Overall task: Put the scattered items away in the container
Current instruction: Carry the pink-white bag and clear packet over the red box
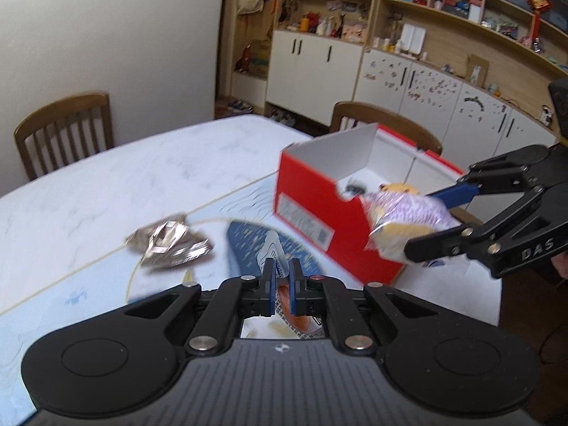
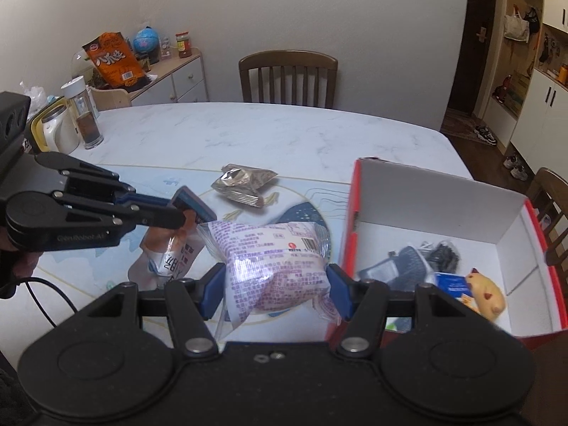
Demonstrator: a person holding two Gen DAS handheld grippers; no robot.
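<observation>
Two grippers clamped: right gripper (image 2: 275,289) on purple-print bread packet (image 2: 275,266), left gripper (image 1: 282,277) on orange pouch (image 1: 298,314), "DAS" lettering

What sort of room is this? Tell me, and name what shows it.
Most likely a home dining room: a marble-look dining table with wooden chairs around it, wall cabinets and cluttered shelves, and a kettle at the table's edge.

One red box (image 2: 358,213), three snack packets outside it, two wooden chairs (image 2: 287,78) at the table (image 2: 248,131)
</observation>
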